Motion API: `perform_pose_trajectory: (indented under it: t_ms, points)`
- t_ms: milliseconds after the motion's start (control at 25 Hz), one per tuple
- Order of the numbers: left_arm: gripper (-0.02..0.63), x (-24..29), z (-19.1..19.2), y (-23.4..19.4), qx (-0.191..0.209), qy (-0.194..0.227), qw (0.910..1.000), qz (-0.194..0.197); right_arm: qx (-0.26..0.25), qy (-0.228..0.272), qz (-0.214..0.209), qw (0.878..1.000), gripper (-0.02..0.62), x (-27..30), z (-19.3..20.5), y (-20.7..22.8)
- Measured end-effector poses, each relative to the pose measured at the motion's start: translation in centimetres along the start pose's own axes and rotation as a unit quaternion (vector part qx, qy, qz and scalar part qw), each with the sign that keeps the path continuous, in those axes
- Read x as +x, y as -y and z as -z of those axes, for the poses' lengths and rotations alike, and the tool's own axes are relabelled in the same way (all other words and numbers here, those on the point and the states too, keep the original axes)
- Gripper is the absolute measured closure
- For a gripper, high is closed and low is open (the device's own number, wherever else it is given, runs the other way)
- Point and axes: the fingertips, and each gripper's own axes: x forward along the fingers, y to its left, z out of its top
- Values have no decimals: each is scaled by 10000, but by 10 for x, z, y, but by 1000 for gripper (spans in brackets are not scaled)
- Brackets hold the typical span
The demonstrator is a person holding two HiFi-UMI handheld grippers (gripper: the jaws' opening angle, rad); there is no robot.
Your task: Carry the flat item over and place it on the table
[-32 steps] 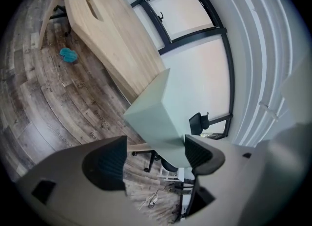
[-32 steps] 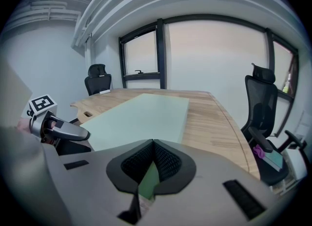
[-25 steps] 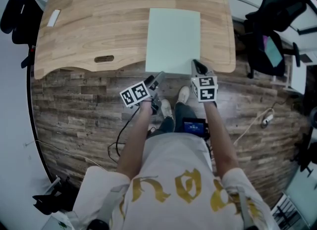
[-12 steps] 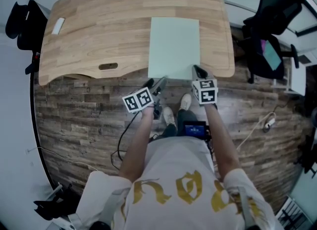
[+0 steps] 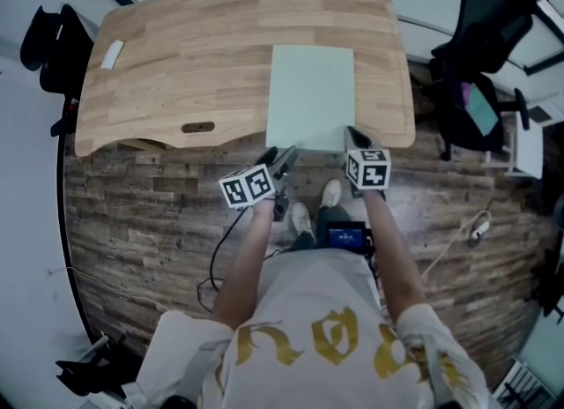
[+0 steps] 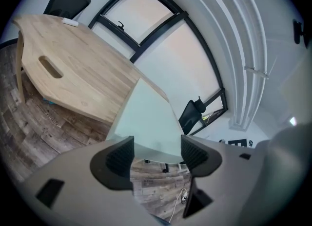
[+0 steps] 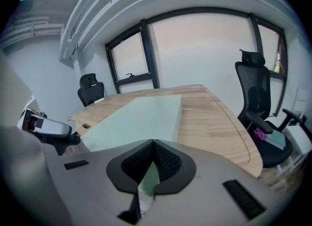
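Two risks stand out to me, both from how the flat board (image 5: 310, 90) lies: most of it rests on the worktop (image 5: 194, 55), but its near edge juts out past the rim toward me, over the floor (image 5: 141, 204). If I let go now, I judge that overhang could let the board tip or slide off. The other risk is uneven holding. With only one side gripped, any push or lift could swing the board around that one point and scrape it askew.

My right gripper (image 7: 153, 147) has its fingers (image 7: 170, 164) closed on the board's near edge, with the thin pale slab pinched between the pads. My left gripper (image 6: 156, 153) has its fingers (image 6: 119, 156) wide apart. They have just been closing a little. The board's near left corner shows in the gap ahead of them, but neither pad presses on it. If they shut here they could miss the corner.
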Motion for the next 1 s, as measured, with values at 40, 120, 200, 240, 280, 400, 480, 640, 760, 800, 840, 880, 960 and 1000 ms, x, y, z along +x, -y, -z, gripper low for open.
perform_pose_trajectory:
  t_ms: [40,120,200,240,280,400,480,640,760,800,840,880,960,1000]
  points:
    - [304,-1,-2,3,6,29,10000,26,-6,-13,28,10000,598,-2,1,1]
    - [311,0,-7,7,28,74,10000,46,-13,8,90,10000,598,-7,0,5]
    - [326,3,-13,9,62,109,9999,34,89,133,134,9998,598,-13,-5,9]
    - [335,5,-16,10,95,128,9999,34,160,209,143,9996,598,-16,-8,11]
    - [357,6,-20,11,148,149,9998,39,216,281,150,9993,598,-19,-13,13]
    - [451,9,-29,10,395,203,9990,-22,244,488,192,9983,598,-29,-26,13]
    - [598,8,-35,8,508,307,9982,-91,220,590,195,9978,598,-35,-31,12]
    - [606,8,-54,22,843,523,9950,-76,101,694,213,9973,598,-44,-38,9]
    - [606,11,-62,38,1340,497,9897,44,55,780,236,9967,598,-51,-44,7]
    - [606,13,-64,44,1526,475,9871,97,32,796,236,9965,598,-52,-46,5]
    - [606,15,-65,50,1686,457,9845,145,8,808,239,9964,598,-53,-47,4]
    - [606,17,-67,54,1794,446,9826,185,-12,823,249,9963,598,-54,-49,3]
    - [606,20,-70,57,1876,477,9809,175,-17,878,265,9958,598,-58,-52,1]
    - [606,20,-73,57,1891,520,9805,111,-3,936,251,9953,598,-60,-54,-1]
